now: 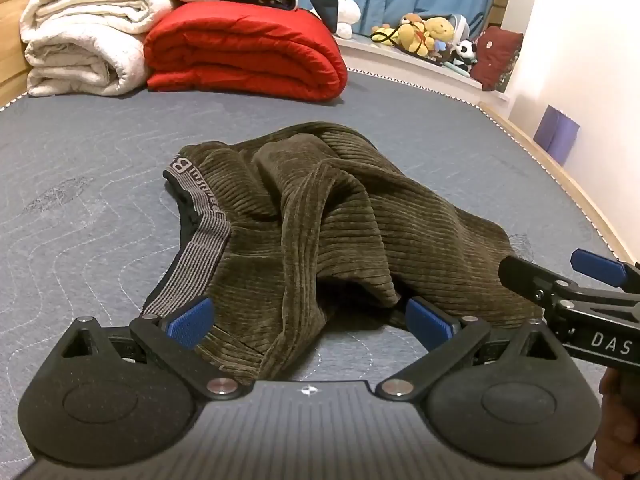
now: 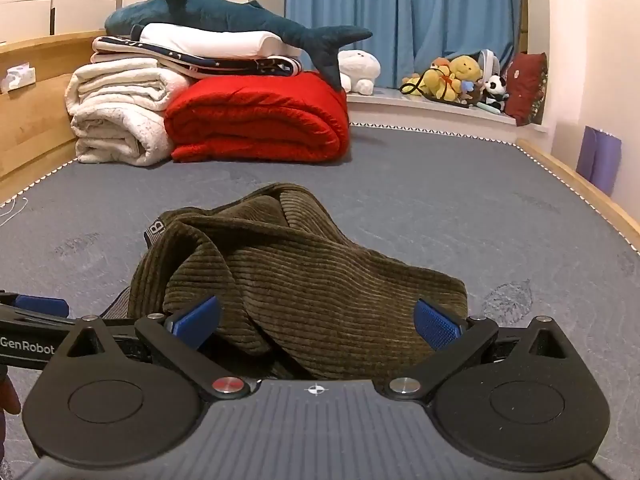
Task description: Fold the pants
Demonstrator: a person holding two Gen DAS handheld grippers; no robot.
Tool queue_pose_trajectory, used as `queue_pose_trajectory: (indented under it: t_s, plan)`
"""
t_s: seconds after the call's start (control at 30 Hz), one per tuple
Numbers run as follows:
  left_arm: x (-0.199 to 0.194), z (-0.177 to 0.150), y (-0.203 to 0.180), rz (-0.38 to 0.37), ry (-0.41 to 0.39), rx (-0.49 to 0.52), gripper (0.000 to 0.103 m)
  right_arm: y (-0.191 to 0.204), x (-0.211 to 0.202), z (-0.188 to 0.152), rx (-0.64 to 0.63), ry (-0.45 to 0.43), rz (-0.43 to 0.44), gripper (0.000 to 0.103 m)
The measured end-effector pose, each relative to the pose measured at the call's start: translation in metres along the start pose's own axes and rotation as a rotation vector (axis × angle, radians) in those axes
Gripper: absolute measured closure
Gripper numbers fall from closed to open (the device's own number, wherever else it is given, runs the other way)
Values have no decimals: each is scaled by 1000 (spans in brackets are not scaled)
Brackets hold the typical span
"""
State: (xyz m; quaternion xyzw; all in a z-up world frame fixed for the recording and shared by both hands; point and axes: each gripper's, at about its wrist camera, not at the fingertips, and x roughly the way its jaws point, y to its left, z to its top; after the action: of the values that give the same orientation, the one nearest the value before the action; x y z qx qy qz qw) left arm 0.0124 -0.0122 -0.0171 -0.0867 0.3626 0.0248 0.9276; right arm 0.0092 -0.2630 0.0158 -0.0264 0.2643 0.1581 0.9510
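Olive-brown corduroy pants [image 1: 320, 216] lie crumpled in a heap on the grey mattress [image 1: 80, 184], with their grey striped waistband [image 1: 204, 240] turned to the left. My left gripper [image 1: 310, 322] hovers wide open over the near edge of the heap; its blue pads [image 1: 192, 320] do not press the cloth. In the right wrist view the same pants [image 2: 304, 272] fill the middle, and my right gripper [image 2: 316, 324] stands wide open just in front of them, cloth between the fingers but not pinched. The right gripper [image 1: 560, 288] also shows at the right edge of the left wrist view.
At the far end of the mattress sit a folded red quilt [image 2: 256, 124], rolled white blankets [image 2: 116, 116] and a plush shark [image 2: 224, 12]. Plush toys [image 2: 452, 76] line a window ledge under blue curtains [image 2: 400, 16]. A wooden bed frame [image 2: 580, 184] runs along the right.
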Motion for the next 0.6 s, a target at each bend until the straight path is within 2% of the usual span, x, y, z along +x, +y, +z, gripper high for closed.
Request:
queue_pose_trajectory:
  t_s: [0.17,0.6]
  plan:
    - [0,-1,0,0,0,2,0,-11,3,-1,2,9,2,1]
    - [0,-1,-1,4,4,2,0,-2,0,2,3,-14,-8,1]
